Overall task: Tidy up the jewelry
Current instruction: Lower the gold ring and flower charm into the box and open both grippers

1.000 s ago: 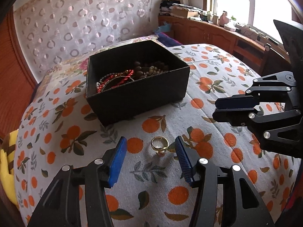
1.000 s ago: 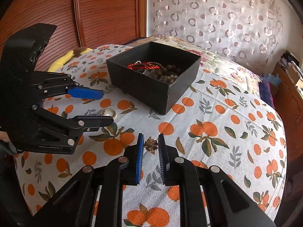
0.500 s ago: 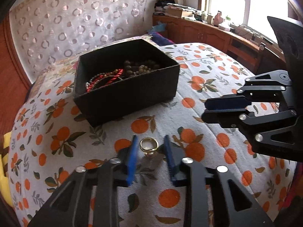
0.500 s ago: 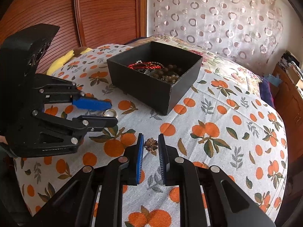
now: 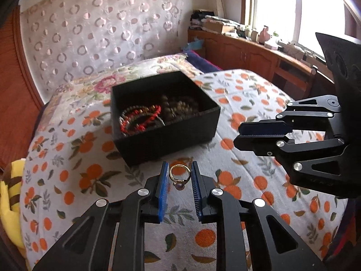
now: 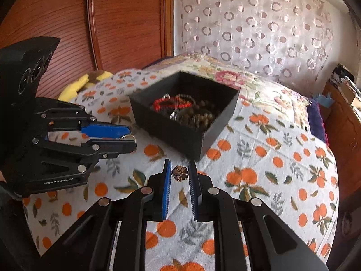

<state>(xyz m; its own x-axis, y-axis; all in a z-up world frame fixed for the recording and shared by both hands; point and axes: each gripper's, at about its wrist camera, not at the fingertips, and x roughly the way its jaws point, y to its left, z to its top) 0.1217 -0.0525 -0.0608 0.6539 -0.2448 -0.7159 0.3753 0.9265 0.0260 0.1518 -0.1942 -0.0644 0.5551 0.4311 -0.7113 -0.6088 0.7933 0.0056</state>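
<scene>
A gold ring (image 5: pixel 179 174) with a small stone hangs between the blue pads of my left gripper (image 5: pixel 179 169), which is shut on it just above the orange-print bedcover (image 5: pixel 74 174). The right wrist view shows this gripper (image 6: pixel 129 139) from the side, the ring (image 6: pixel 129 136) peeking out at its tips. My right gripper (image 6: pixel 179 167) is shut on a small brown flower-shaped piece (image 6: pixel 179 173). Just beyond both grippers stands the open black box (image 5: pixel 169 140), holding red bracelets (image 5: pixel 140 119) and brown beads (image 5: pixel 180 108).
A yellow cushion (image 5: pixel 9 192) lies at the bed's left edge. A wooden panel (image 6: pixel 126 22) and a patterned curtain (image 6: pixel 259 27) stand behind the bed. A wooden cabinet (image 5: pixel 248 56) with clutter runs under the window at the right.
My left gripper's jaws closed from wide apart onto the gold ring and lifted it off the bedcover. The right gripper kept its hold on the flower piece.
</scene>
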